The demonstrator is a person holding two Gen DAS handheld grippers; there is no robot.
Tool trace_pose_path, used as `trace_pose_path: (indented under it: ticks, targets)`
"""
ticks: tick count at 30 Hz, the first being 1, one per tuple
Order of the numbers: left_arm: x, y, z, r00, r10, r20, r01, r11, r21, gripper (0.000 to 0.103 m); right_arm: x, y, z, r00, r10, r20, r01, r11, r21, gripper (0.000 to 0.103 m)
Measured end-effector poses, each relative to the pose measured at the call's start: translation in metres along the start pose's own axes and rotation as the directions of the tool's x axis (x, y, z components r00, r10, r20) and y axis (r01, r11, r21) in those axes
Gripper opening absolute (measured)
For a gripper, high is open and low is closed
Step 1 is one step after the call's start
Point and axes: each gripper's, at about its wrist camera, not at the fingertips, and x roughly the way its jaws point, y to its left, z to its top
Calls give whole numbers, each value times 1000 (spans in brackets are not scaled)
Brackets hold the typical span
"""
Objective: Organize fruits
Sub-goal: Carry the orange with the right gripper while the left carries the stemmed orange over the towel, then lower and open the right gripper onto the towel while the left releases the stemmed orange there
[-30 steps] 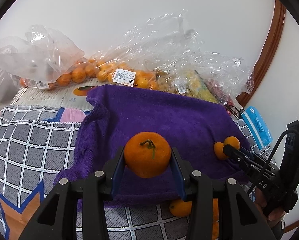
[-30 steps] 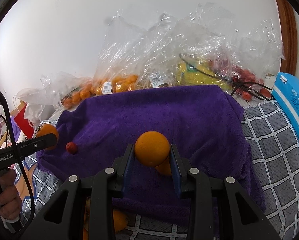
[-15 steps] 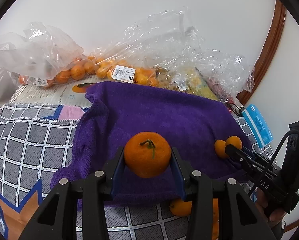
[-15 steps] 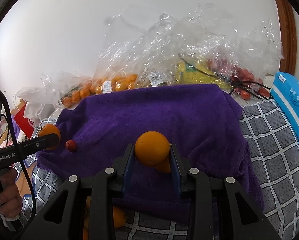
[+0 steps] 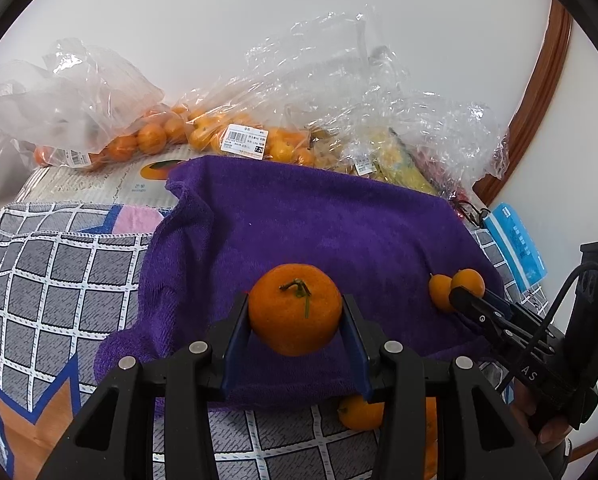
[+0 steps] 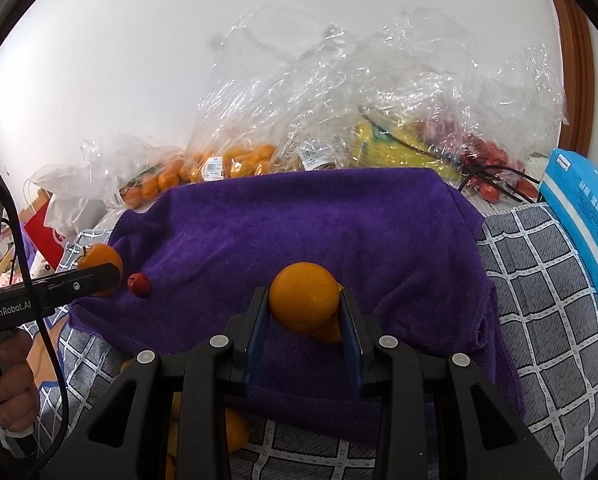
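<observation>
My left gripper (image 5: 295, 308) is shut on a mandarin (image 5: 295, 320) with a green stem, held just above the near part of a purple towel (image 5: 319, 232). My right gripper (image 6: 303, 300) is shut on a smaller smooth orange (image 6: 303, 292); a second orange (image 6: 331, 332) lies on the towel (image 6: 319, 220) right behind it. In the left wrist view the right gripper (image 5: 459, 294) enters from the right with its orange (image 5: 467, 280) at its tip. The right wrist view has the left gripper (image 6: 111, 272) at the far left, and a small red fruit (image 6: 139, 284) on the towel beside it.
Clear plastic bags of oranges (image 5: 219, 136), yellow fruit (image 6: 399, 140) and red fruit (image 6: 487, 152) line the wall behind the towel. A blue packet (image 6: 583, 220) lies at the right. Loose oranges (image 5: 359, 412) sit on the checked cloth (image 5: 39, 280) below the towel's front edge.
</observation>
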Motion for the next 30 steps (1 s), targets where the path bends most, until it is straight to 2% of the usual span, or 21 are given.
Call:
trace_pose_path:
  ticks: [30]
  targets:
    - [17, 2, -4, 997, 15, -71, -16, 1000, -3, 42, -1, 3, -1, 1000, -27, -5, 27, 999, -36, 35]
